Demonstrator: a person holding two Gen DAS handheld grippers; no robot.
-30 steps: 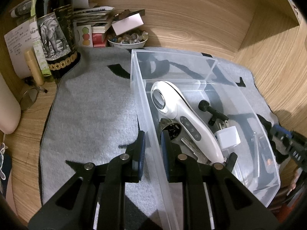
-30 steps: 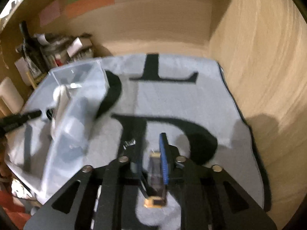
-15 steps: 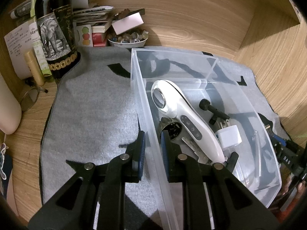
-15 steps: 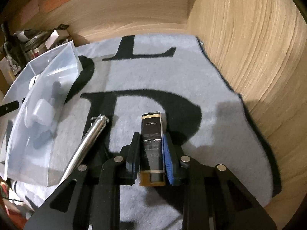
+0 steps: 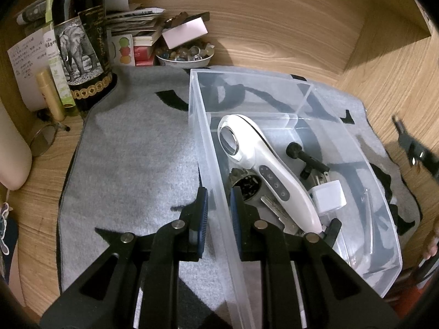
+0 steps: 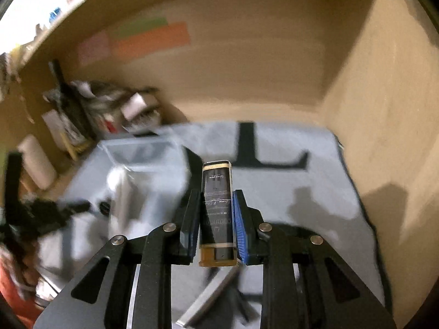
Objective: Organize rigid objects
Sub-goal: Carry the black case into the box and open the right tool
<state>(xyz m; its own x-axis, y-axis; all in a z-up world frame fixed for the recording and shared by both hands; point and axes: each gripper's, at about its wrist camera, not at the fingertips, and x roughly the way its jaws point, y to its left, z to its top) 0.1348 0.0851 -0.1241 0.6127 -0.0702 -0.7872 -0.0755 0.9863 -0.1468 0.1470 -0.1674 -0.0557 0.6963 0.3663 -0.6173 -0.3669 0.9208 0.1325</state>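
left wrist view: left gripper fingers narrow, straddling the near-left wall of the clear plastic bin, which sits on the grey mat toward the right edge of the wooden surface. contact with the wall not clear. bin already holds a white handheld device, a white cube adapter, a black bolt-like piece and some metal bits. back-left corner is crowded: dark bottle, bowl of stones, paper stack. open mat left of the bin. right wrist view, blurry: right gripper fingers clamped on a dark rectangular bottle with gold trim, held above the mat, right of the bin. a silver metal tube lies on the mat under the gripper. risks: bottle sticks out well past the fingers, could clip the bin rim or swivel in the grip; dropping it on the device could knock things. wooden wall hems the right edge; room toward the bin looks free.
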